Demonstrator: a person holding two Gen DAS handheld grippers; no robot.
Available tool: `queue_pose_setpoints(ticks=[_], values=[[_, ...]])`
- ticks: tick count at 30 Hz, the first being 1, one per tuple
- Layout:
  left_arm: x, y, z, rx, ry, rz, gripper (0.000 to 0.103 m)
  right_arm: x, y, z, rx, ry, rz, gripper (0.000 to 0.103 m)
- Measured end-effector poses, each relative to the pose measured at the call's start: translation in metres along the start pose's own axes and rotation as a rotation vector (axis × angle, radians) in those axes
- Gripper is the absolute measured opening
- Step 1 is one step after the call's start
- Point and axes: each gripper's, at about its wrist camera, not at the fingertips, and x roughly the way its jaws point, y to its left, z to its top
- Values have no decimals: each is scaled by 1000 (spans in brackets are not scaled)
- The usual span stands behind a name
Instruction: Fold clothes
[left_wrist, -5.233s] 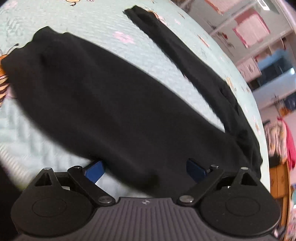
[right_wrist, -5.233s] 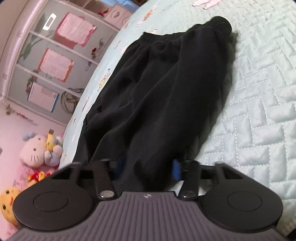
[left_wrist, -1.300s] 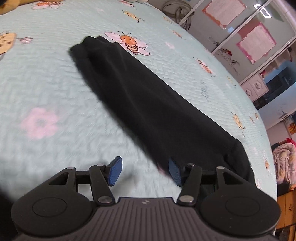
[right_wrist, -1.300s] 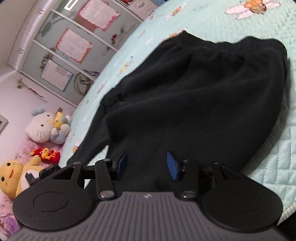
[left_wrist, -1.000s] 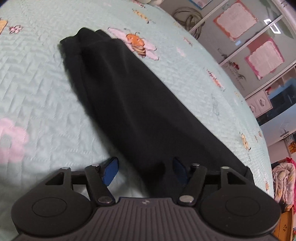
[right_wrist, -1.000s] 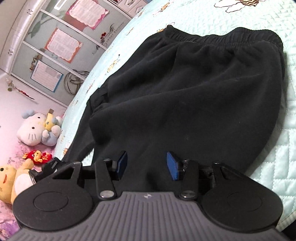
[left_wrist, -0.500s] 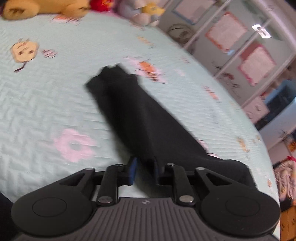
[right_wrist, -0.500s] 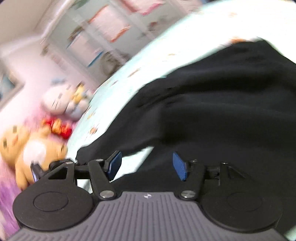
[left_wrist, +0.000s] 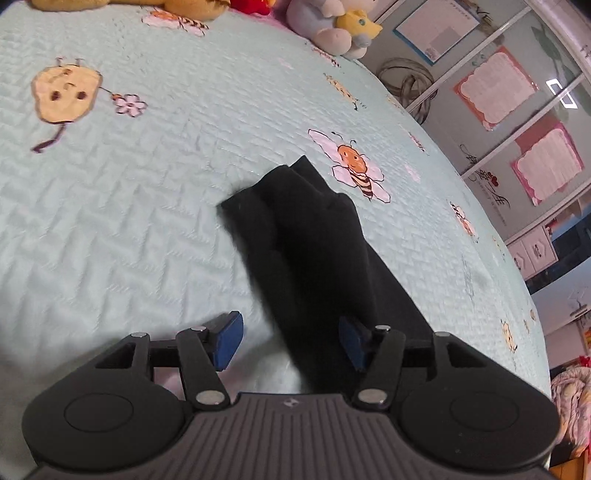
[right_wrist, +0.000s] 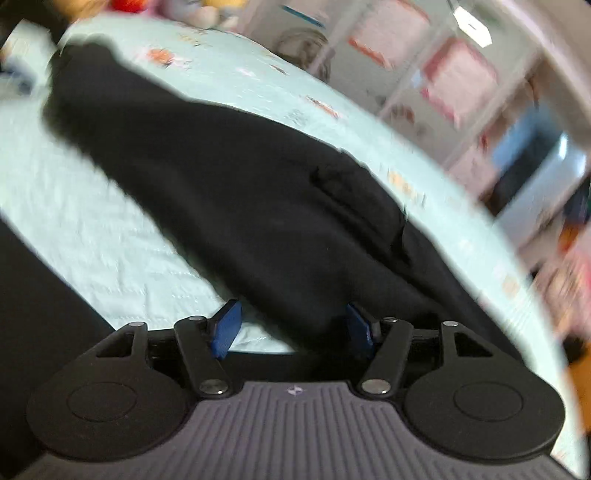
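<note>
Black trousers (left_wrist: 314, 236) lie on the pale green quilted bedspread (left_wrist: 122, 229), legs folded together, cuffs pointing away beside a bee print. My left gripper (left_wrist: 291, 341) is open low over the leg, whose cloth runs between the blue pads (left_wrist: 229, 338). The right wrist view is blurred: the black trousers (right_wrist: 258, 199) stretch from upper left to lower right, and my right gripper (right_wrist: 291, 328) is open just above the wider part, with cloth between its pads (right_wrist: 225, 328).
Plush toys (left_wrist: 332, 22) sit at the bed's far edge. Glass cabinet doors with pink papers (left_wrist: 495, 92) stand behind the bed. Something dark (right_wrist: 33, 314) fills the lower left of the right wrist view.
My left gripper, shut on the leg half a second ago, has opened and let it go. My right gripper has swung round fast, staying open; its view now looks along the trousers.
</note>
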Motion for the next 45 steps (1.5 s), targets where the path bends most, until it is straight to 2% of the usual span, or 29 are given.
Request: queue_pose_setpoints(ticks=[1,2,3,4,5,8,11,13,17,19,20,21,22,23,24,26,29,32,34,35,36,38,41,43,45], values=[[4,-3,2,14,-6,2,58,2,1,1,-16,2,-14,62],[2,-4,3,25,-19,5,53,6,1,3,-22,11,-15,50],[-5,-2,4,31,-39,8,18,10,1,5,-27,20,-13,23],[-13,-1,5,37,-60,11,4,14,1,7,-27,37,-18,6],[-20,1,6,43,-81,14,1,19,2,8,-25,55,-26,4],[-43,6,9,61,-143,23,1,9,4,10,-18,20,-37,4],[-66,10,12,79,-205,33,0,-26,6,14,-17,-81,-37,4],[-77,13,13,87,-227,38,1,-45,7,11,4,-110,-23,4],[-68,19,5,74,-141,47,1,-43,6,1,17,-83,-10,4],[-64,22,2,67,-98,51,6,-42,8,2,-4,-86,-25,5],[-61,22,1,62,-83,51,16,-42,9,2,-17,-89,-35,13],[-57,22,1,55,-75,50,30,-41,12,4,-46,-95,-60,27],[-52,21,0,48,-67,49,37,-41,14,5,-66,-105,-66,36],[-48,19,1,42,-61,51,46,-40,16,5,-82,-115,-67,52],[-44,17,1,37,-59,57,47,-38,18,5,-102,-119,-69,59],[-34,14,4,26,-54,54,49,-34,23,5,-147,-124,-75,59],[-11,10,11,-16,-18,49,59,-23,31,6,-180,-118,-88,59],[6,-2,19,3,-29,57,57,-15,34,7,-165,-114,-86,59],[6,-5,21,20,-42,65,29,-11,32,9,-145,-116,-79,56],[5,-5,22,22,-49,71,4,-11,31,10,-137,-114,-72,45],[3,-6,22,25,-57,77,4,-9,29,11,-130,-105,-67,4],[-20,0,20,15,-121,51,4,-12,26,13,-112,-104,-81,4],[-73,10,8,43,-247,29,4,-36,18,12,-70,-170,-80,4],[-98,22,-1,50,-284,29,4,-55,15,8,-56,-214,-67,4],[-100,32,-4,57,-257,55,6,-65,21,1,-62,-223,-60,8]])
